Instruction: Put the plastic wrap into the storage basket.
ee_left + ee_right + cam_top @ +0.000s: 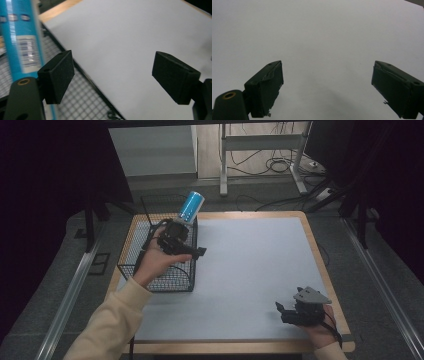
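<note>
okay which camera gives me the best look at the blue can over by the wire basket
The high view: it takes in the whole blue can, tilted at the far rim of the wire basket, just beyond the left gripper. The left gripper view catches a blurred strip of its side and label, outside the open jaws. The right gripper view looks at bare table.

Blue can (22, 42): white label patch with barcode-like print, blurred; no text legible.
</note>
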